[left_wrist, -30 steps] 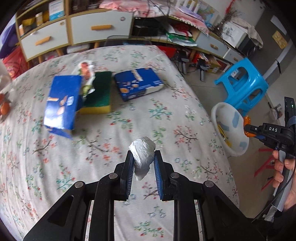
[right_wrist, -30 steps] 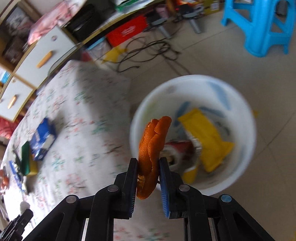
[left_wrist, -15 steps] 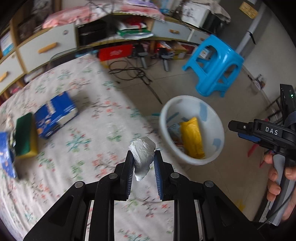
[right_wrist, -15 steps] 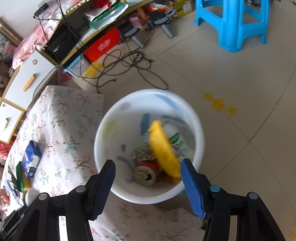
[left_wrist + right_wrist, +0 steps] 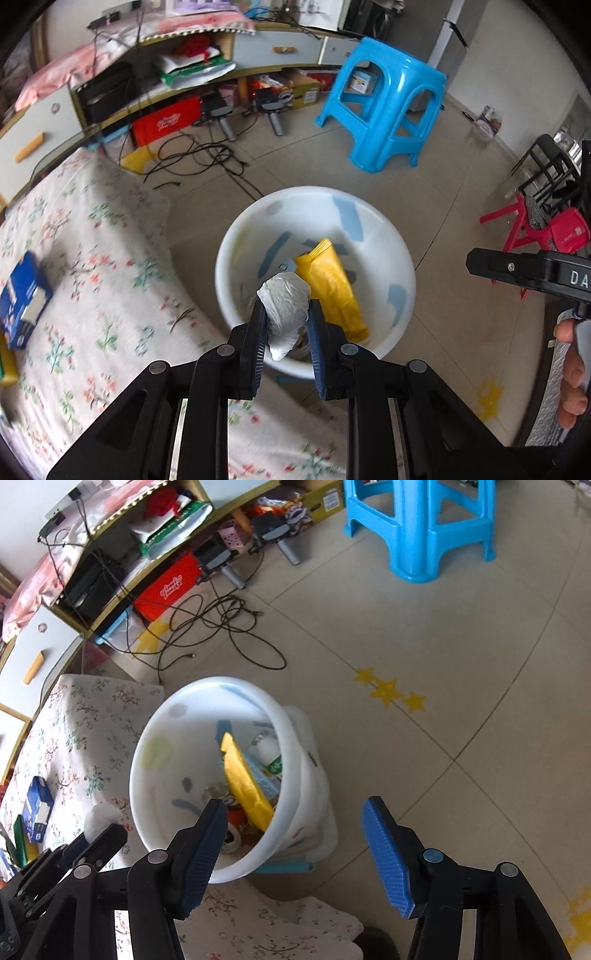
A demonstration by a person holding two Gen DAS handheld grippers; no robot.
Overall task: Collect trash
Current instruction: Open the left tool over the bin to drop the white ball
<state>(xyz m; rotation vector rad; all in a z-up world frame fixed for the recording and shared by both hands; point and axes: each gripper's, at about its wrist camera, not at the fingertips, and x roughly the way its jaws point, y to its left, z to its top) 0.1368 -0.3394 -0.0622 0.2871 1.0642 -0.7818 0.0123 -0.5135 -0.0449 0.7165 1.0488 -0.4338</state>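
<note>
Above the white bin (image 5: 402, 266) beside the floral-covered surface (image 5: 92, 258), a crumpled foil wad (image 5: 286, 314) is clamped in the left gripper (image 5: 286, 334); release is best made centred over the opening. The right gripper (image 5: 295, 849) fingers (image 5: 384, 853) are spread, empty.

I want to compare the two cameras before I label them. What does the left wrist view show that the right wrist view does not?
Only the left wrist view shows the crumpled white paper wad clamped in the left gripper, and a red chair.

Only the right wrist view shows the right gripper open and empty, and yellow star stickers.

Both show the white plastic bin, the yellow packet inside, and the blue stool.
</note>
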